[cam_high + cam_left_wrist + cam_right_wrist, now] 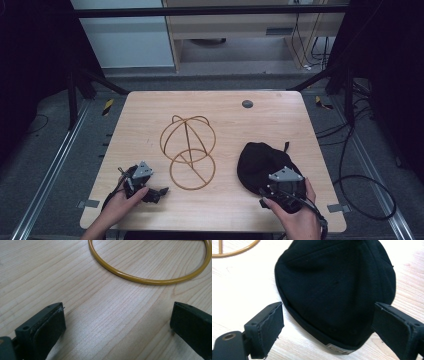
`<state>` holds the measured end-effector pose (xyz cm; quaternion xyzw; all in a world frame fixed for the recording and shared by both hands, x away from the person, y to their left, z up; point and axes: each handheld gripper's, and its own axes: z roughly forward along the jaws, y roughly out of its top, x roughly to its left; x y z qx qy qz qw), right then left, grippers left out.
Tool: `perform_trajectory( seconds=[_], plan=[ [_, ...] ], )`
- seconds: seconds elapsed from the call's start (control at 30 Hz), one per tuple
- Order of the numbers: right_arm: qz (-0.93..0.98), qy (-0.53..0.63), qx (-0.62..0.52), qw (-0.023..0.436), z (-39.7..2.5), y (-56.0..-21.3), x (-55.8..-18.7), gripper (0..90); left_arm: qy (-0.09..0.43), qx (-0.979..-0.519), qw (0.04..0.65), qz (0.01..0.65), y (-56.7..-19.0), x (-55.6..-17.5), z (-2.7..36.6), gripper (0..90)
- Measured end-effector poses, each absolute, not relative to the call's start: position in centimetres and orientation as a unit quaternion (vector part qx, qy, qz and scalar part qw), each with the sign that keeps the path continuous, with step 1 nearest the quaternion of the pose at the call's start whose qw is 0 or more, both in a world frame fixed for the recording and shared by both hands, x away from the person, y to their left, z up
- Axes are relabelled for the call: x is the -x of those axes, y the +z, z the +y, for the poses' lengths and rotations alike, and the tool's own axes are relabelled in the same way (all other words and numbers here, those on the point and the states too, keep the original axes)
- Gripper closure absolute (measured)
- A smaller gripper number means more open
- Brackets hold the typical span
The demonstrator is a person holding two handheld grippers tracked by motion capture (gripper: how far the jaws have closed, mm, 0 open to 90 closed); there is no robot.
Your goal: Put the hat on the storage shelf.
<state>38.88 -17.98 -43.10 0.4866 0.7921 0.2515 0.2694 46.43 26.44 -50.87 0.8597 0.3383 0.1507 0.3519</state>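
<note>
A gold wire frame, a dome on a ring base, lies on its side in the middle of the wooden table. A black cap rests to its right. My left gripper sits low at the front left, pointing right toward the ring, and stands open. In the left gripper view its jaws are wide apart over bare wood, short of the gold ring. My right gripper is at the cap's near edge, open. The cap lies between and beyond its spread fingertips.
A small dark grommet sits near the table's far edge. Cables trail over the floor to the right. Metal rails run beside the table on the left, and a cabinet stands behind.
</note>
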Motion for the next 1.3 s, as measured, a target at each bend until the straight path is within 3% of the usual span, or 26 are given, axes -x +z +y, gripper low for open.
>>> perform_trajectory(
  seconds=[0.13,0.6,0.9,1.3],
  plan=[
    [0.814,0.242,-0.483,0.214,-18.9,-42.5,-40.0,9.5,0.151,-0.86,0.352,0.338,-50.9,-46.4,26.4,0.0],
    [0.853,0.189,-0.445,0.195,-18.5,-39.7,-43.2,11.1,0.151,-0.86,0.352,0.338,-50.9,-46.4,26.4,0.0],
    [0.873,0.17,-0.42,0.182,-17.6,-38.5,-46.3,22.5,0.151,-0.86,0.352,0.338,-50.9,-46.4,26.5,0.0],
    [0.879,0.153,-0.423,0.16,-18.2,-38.8,-49.1,30.0,0.151,-0.86,0.352,0.338,-50.9,-46.4,26.5,0.0]
  ],
)
